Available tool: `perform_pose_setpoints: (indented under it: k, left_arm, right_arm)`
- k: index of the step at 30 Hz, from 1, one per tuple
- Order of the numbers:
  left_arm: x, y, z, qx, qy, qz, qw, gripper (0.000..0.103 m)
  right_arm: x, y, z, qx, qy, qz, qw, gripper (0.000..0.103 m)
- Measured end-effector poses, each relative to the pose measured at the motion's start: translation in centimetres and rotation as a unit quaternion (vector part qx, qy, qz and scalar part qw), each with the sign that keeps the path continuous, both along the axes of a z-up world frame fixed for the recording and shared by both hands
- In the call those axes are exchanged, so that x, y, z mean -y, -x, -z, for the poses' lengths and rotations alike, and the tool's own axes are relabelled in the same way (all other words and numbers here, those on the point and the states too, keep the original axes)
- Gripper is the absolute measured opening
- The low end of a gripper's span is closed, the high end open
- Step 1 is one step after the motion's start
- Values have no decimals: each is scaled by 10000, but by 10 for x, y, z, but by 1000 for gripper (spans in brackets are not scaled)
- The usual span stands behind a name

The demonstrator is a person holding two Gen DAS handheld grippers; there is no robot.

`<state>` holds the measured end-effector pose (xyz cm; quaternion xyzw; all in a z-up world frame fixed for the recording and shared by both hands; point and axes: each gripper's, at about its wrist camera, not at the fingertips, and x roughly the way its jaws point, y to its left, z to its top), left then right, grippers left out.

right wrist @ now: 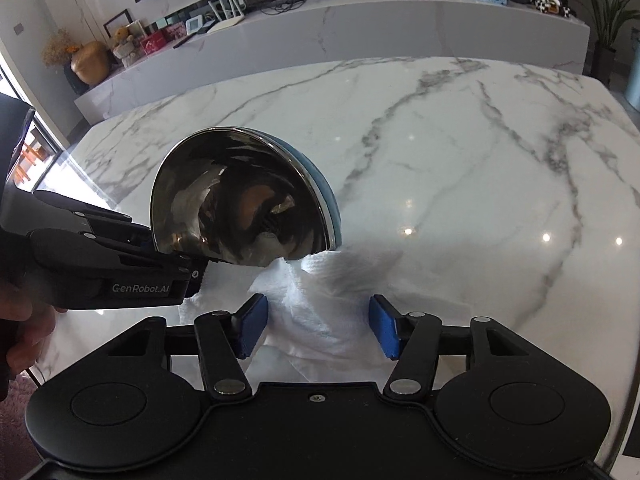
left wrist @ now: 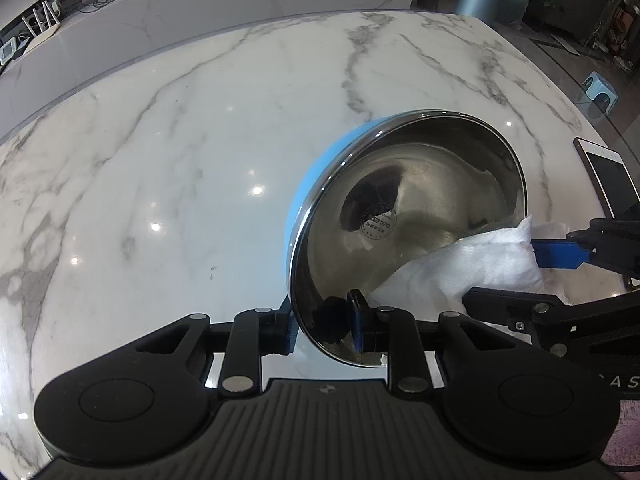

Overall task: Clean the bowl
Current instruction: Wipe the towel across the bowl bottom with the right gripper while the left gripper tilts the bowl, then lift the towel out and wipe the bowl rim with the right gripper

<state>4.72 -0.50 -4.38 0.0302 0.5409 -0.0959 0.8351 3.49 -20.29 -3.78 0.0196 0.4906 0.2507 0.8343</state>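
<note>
Left wrist view: left gripper pinches rim of tilted bowl, near table right edge. Right gripper spread around paper towel, towel touching bowl rim.

We count one bowl, tipped on one marble table, and one white paper towel. We see two grippers, one phone, and one small blue stool on the floor.
</note>
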Motion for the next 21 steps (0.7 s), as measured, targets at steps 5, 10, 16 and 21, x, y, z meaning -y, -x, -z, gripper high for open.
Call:
perform_pose_setpoints:
  k: [5, 10, 16, 21]
  left_arm:
    - [-1, -1, 1, 3, 15, 21, 10000, 23]
    - [-3, -2, 1, -6, 44, -1, 10000, 23]
    - [-1, -2, 0, 7, 22, 13, 10000, 23]
    - [-1, -2, 0, 56, -28, 20, 10000, 24]
  right_arm:
    - [-1, 0, 1, -13, -76, -51, 10000, 26]
    - [5, 1, -5, -20, -164, -58, 9998, 15]
    - [20, 3, -26, 108, -244, -53, 9996, 9]
    - [38, 2, -56, 488, -275, 85, 9984, 9]
